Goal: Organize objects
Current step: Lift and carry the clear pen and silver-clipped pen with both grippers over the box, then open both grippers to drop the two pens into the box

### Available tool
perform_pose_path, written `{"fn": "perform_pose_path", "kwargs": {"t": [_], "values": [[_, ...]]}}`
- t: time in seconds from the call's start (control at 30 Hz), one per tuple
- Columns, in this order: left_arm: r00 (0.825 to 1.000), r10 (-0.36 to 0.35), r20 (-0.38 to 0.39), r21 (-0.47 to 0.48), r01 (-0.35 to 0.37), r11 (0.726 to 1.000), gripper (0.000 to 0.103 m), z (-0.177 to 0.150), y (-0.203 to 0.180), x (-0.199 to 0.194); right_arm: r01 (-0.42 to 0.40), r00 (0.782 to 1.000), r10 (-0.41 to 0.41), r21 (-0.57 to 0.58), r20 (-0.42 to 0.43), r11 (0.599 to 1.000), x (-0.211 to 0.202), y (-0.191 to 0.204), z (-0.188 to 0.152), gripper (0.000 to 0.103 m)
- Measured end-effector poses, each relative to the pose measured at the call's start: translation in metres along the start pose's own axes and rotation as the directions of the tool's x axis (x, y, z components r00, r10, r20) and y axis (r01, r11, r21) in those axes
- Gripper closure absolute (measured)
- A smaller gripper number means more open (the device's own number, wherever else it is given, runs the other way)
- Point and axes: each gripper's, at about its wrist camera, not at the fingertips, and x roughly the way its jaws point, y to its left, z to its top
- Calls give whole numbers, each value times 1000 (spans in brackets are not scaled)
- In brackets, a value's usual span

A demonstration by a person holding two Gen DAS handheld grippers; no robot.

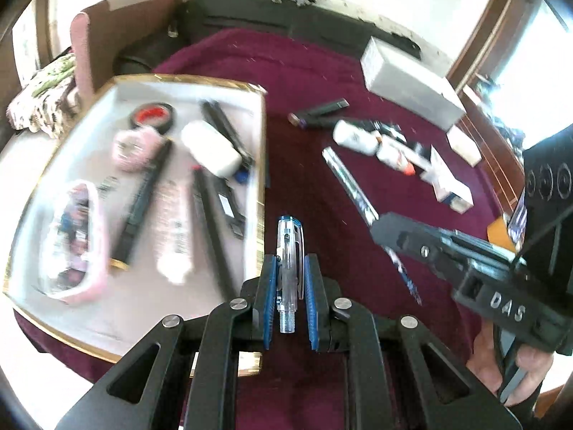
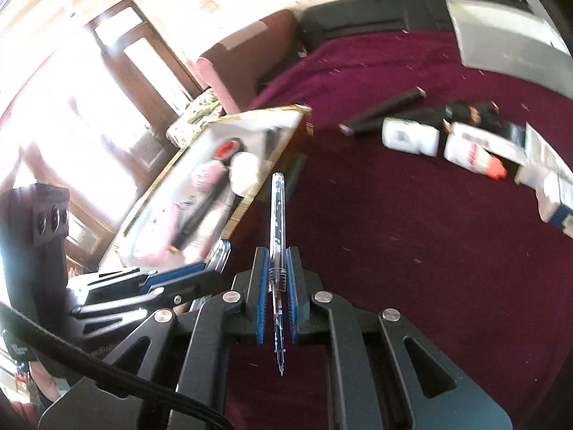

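Observation:
My left gripper [image 1: 289, 268] is shut on a clear pen cap part with a blue top [image 1: 288, 251], held above the maroon cloth beside the tray's right edge. My right gripper [image 2: 278, 265] is shut on a clear pen body with its refill [image 2: 278, 215], tip pointing back toward the camera. The right gripper also shows in the left wrist view [image 1: 412, 240], to the right. The left gripper shows in the right wrist view [image 2: 200, 272], at left. A gold-rimmed white tray [image 1: 259, 165] holds pens, a tape roll, a white case and pink items.
On the maroon cloth [image 1: 315, 71] lie a dark marker [image 1: 318, 111], white bottles [image 1: 358, 136], a small carton [image 1: 451, 186] and a grey box [image 1: 408, 79]. A black bag [image 1: 272, 18] and a padded chair back [image 1: 118, 36] stand behind.

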Motion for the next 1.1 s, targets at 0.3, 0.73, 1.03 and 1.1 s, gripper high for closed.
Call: {"fn": "perform_pose_path", "kwargs": {"t": [0.3,0.73,1.03,1.1], "values": [[991,112,74,-81,-106,991,90,33,70,-30,14,1000,-16,-86,-26,996,44,60,22,95],[988,156,4,-136,-154,979,90,86,141,19,50,995,-58,-84,-86,995,120,81,53,95],[984,171,-43,-163,-176,971,90,94,162,41,65,990,-71,-47,-122,997,146,74,60,95],[981,185,-53,-164,-191,968,90,94,165,44,65,989,-70,-43,-128,997,150,75,61,95]]}}
